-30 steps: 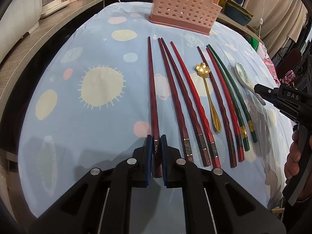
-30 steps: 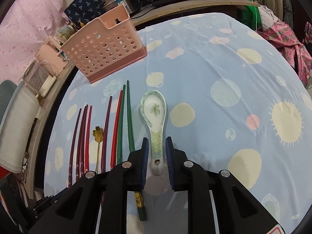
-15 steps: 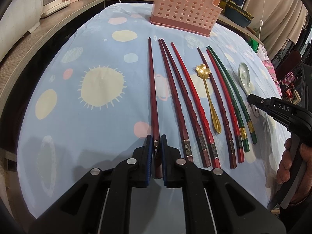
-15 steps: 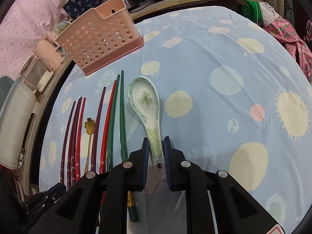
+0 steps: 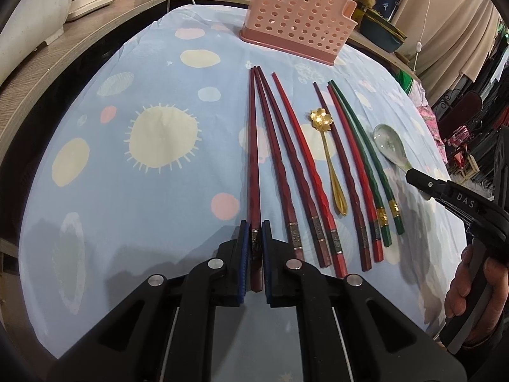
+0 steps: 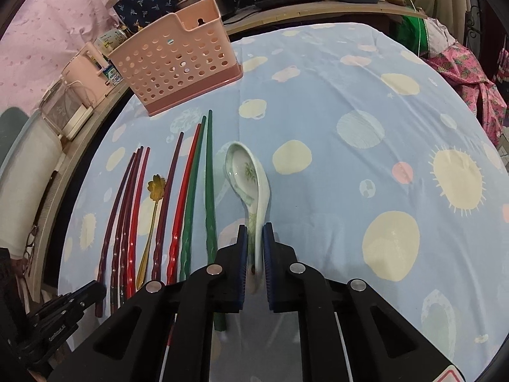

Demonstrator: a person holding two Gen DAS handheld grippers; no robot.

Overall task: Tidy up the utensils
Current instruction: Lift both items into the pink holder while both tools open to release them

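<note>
Both pairs of jaws are closed on handle ends nearest the cameras: the left gripper pinches the leftmost dark-red chopstick, the right gripper, having just been closing, clamps the glazed ceramic soup spoon. Each utensil's long axis runs straight ahead toward the perforated pink plastic utensil basket, which stands at the far edge of the cloth-covered worktop.

ceramic spoon handle end and green chopstick butt behind right gripper jaws
</note>
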